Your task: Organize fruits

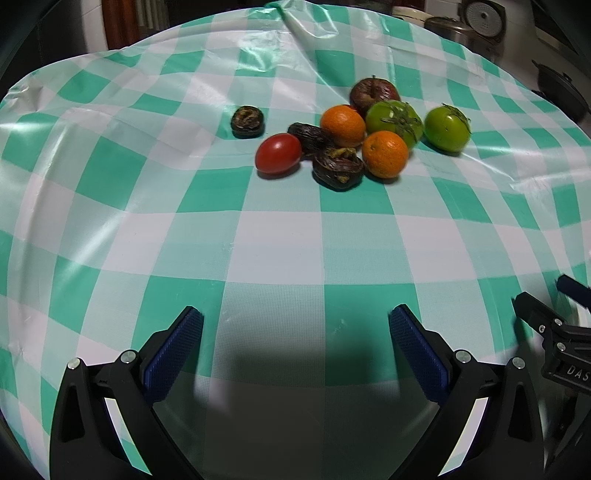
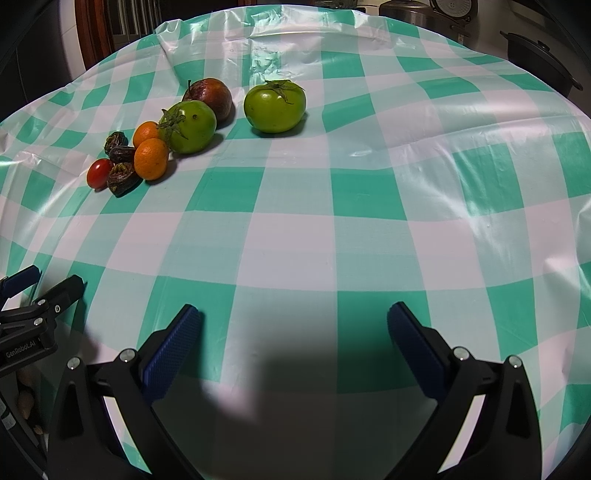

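Fruits [image 1: 354, 136] lay clustered on the checked cloth [image 1: 277, 243], 1 green tomato [image 2: 275, 107] slightly apart; left gripper [image 1: 295, 343] and right gripper [image 2: 293, 341] both hovered nearby with jaws apart, holding nothing.

A green-and-white checked plastic tablecloth [image 2: 295, 236] is covering the table. Beyond the tablecloth's far right edge, a black pot [image 2: 543, 62] and what may be a rice cooker [image 1: 482, 18] are sitting.

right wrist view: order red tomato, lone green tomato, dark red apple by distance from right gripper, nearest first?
From the right gripper:
1. Red tomato, far left, front of the cluster.
2. Lone green tomato, centre, apart from the cluster.
3. Dark red apple, back of the cluster.
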The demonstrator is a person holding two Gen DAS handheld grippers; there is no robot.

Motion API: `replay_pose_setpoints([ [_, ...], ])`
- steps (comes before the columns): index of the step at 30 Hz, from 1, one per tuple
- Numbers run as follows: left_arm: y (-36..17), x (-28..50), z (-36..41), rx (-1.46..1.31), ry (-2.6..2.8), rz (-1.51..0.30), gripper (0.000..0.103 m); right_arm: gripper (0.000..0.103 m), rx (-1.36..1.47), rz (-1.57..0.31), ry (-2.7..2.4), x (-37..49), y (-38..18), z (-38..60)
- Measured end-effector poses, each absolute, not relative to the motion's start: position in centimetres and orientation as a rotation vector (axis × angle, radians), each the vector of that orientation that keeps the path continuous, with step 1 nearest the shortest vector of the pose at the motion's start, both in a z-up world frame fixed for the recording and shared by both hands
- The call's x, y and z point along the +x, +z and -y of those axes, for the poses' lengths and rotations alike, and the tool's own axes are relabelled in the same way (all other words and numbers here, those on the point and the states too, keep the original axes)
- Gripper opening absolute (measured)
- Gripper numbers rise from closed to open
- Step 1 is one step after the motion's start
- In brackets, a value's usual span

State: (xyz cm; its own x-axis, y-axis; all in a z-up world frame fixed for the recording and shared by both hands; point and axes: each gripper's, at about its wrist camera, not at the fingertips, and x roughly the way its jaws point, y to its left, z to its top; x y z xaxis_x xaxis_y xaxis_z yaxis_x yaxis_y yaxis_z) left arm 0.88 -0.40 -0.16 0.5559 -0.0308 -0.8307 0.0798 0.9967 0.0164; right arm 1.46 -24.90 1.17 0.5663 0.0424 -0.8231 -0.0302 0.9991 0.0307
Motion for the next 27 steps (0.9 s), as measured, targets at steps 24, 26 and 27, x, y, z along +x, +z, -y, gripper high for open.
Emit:
replay_pose_setpoints([
  [24,1.2,5.8,-8.0,-0.118,-0.157,-0.889,0.069,0.047,0.400,-0.879,0.420,13.9,3.6,16.4],
  [26,1.4,6.5,-7.2,-0.101,-0.173,-0.876,0.069,0.047,0.414,-0.899,0.394,14.4,3.0,17.0],
  [27,1.5,7.0,-6.7,-0.088,-0.179,-0.873,0.069,0.047,0.426,-0.909,0.388,14.6,2.6,17.2],
])
